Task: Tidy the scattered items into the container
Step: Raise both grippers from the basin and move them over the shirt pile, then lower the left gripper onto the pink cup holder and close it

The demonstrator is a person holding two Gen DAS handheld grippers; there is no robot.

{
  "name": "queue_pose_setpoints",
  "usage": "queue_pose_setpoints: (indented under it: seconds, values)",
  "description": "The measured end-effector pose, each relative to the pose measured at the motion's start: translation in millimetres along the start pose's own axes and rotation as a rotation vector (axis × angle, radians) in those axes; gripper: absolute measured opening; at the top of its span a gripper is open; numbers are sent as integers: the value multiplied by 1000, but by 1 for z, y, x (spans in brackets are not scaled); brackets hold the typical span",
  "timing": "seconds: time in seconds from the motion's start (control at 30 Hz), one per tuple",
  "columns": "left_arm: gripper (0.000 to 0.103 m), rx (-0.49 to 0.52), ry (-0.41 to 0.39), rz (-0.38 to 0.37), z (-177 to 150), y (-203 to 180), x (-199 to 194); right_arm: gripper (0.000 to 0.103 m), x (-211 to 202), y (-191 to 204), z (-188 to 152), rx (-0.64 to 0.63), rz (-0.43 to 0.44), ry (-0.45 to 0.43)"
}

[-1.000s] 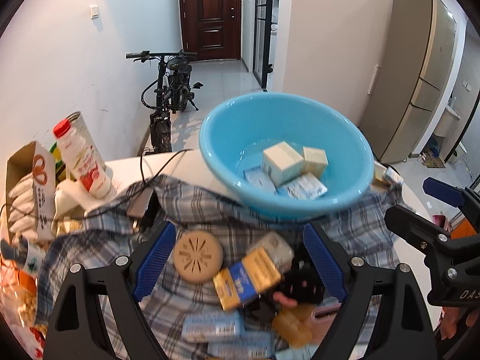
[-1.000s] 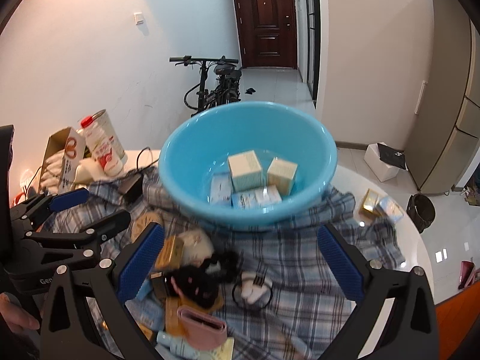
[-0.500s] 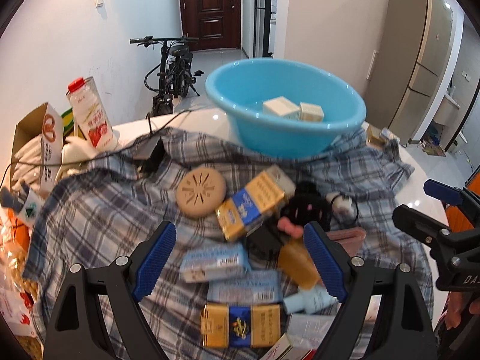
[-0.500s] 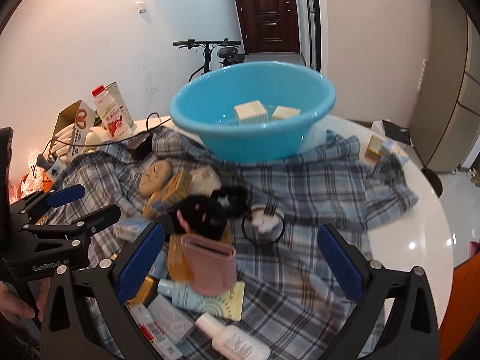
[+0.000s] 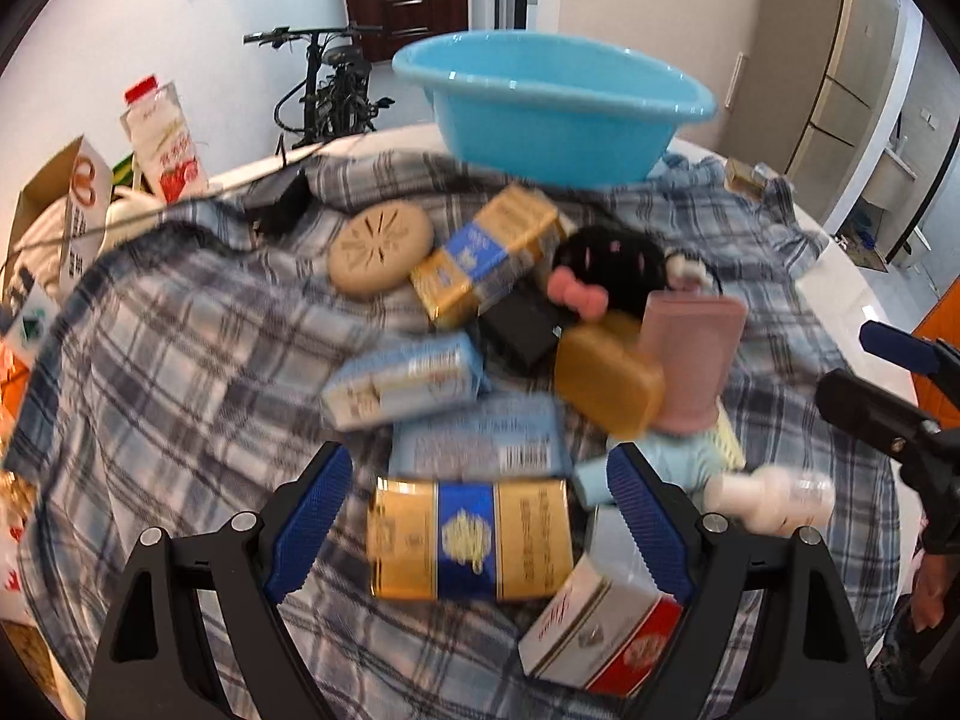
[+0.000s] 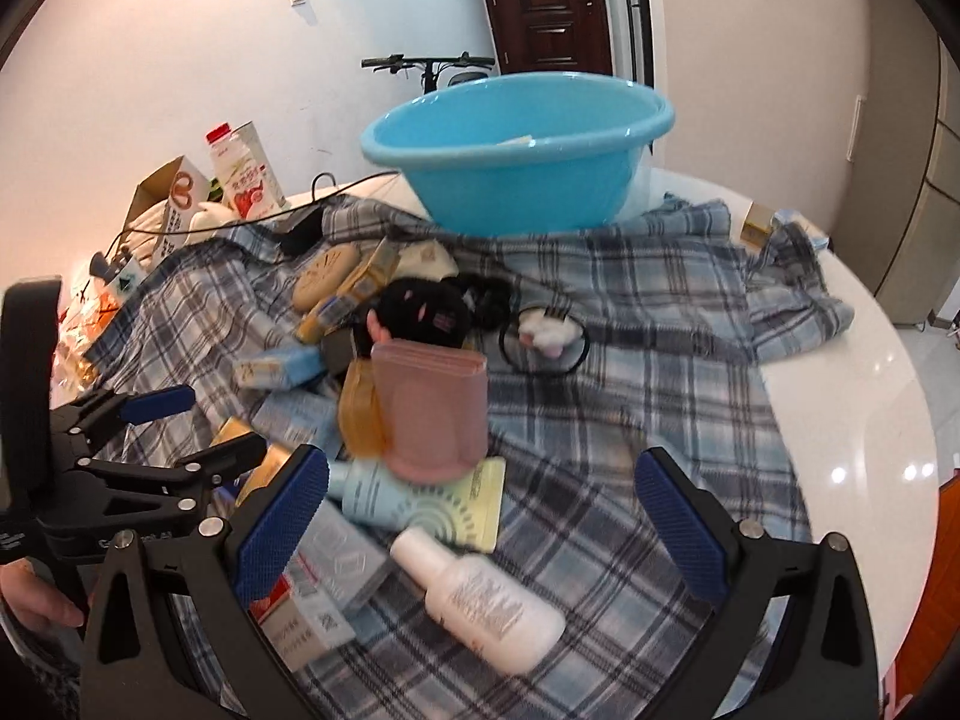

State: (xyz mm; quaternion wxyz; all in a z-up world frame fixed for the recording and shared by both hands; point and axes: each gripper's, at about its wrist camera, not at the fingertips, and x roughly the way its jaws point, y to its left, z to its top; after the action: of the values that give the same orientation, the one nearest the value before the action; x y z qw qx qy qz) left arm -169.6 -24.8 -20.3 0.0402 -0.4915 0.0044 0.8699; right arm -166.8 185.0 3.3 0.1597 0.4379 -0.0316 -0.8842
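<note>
A blue basin (image 5: pixel 552 114) stands at the far side of a plaid cloth (image 5: pixel 180 372); it also shows in the right wrist view (image 6: pixel 516 150). Many small items lie scattered on the cloth. My left gripper (image 5: pixel 477 519) is open and empty, with a gold and blue packet (image 5: pixel 471 537) lying between its fingers. My right gripper (image 6: pixel 480 522) is open and empty above a white bottle (image 6: pixel 486 597) and a pale tube (image 6: pixel 420 501). A pink pouch (image 6: pixel 429 408) stands just beyond. The left gripper (image 6: pixel 156 438) shows at the left of the right wrist view.
A milk carton (image 5: pixel 165 147), a cardboard box (image 5: pixel 66 204) and snack bags crowd the table's left side. A round tan disc (image 5: pixel 381 249), blue packets (image 5: pixel 408 387), a black plush (image 5: pixel 606 264) and a red and white box (image 5: pixel 600 630) lie on the cloth. White table edge (image 6: pixel 870 420) curves at right.
Both grippers have pulled back from the basin and lowered toward the near pile of items. Both stay open and empty.
</note>
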Motion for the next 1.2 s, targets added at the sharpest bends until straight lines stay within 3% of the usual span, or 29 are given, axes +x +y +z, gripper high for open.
queue_pose_setpoints:
  seconds: [0.1, 0.33, 0.9, 1.2]
  values:
    - [89, -25, 26, -39, -10, 3, 6, 102, 4, 0, -11, -1, 12, 20]
    - [89, -62, 50, -24, -19, 10, 17, 102, 20, -5, -20, 32, 21, 50]
    - [89, -42, 33, -19, -3, 12, 19, 102, 40, 9, 15, 11, 9, 37]
    - [89, -11, 29, -10, 0, 7, 22, 102, 62, 10, 24, 79, 12, 47]
